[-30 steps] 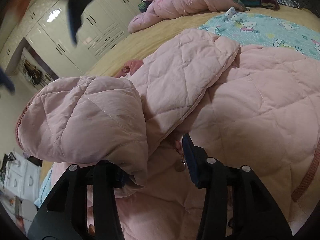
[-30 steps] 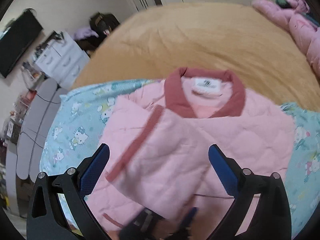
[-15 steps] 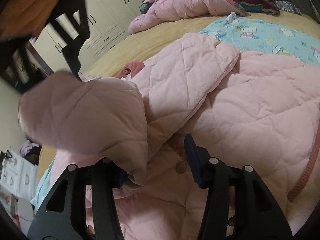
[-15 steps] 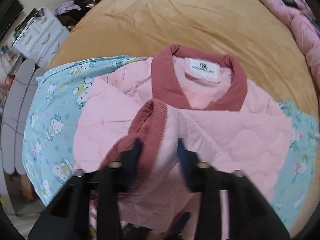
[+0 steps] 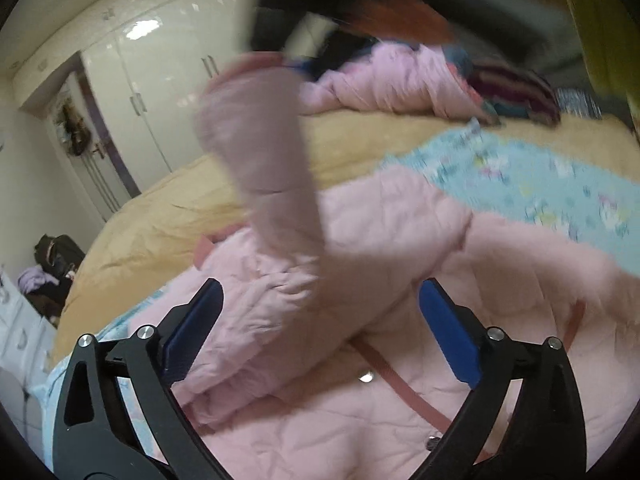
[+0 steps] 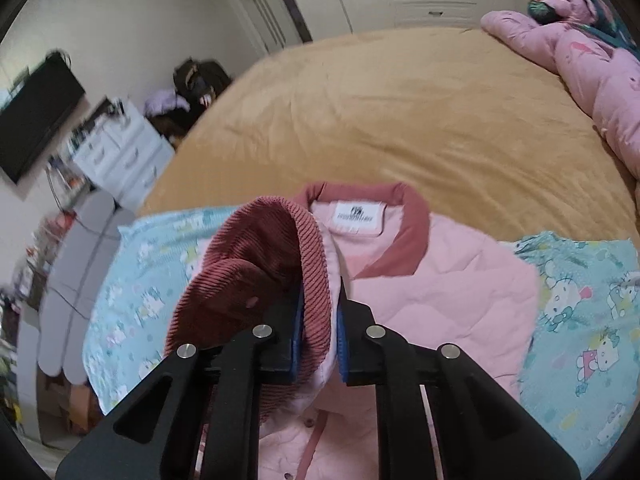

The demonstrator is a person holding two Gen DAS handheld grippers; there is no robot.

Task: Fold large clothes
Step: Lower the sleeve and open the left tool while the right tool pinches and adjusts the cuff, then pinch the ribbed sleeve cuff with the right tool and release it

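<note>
Right claw [image 6: 318, 334] is clenched on the pink quilted jacket's [image 6: 440, 292] ribbed maroon cuff [image 6: 276, 256], lifting the sleeve for folding; left claw [image 5: 320, 336] hangs released.

Beyond the jacket's collar [image 6: 362, 196] I see a wide stretch of tan bed [image 6: 400, 112] — room for a tool to pass. The pink quilt [image 6: 592, 68] heaps along its far right edge. From my left tool [image 5: 320, 336], the raised sleeve [image 5: 264, 148] hangs straight ahead — blocking the middle.
</note>
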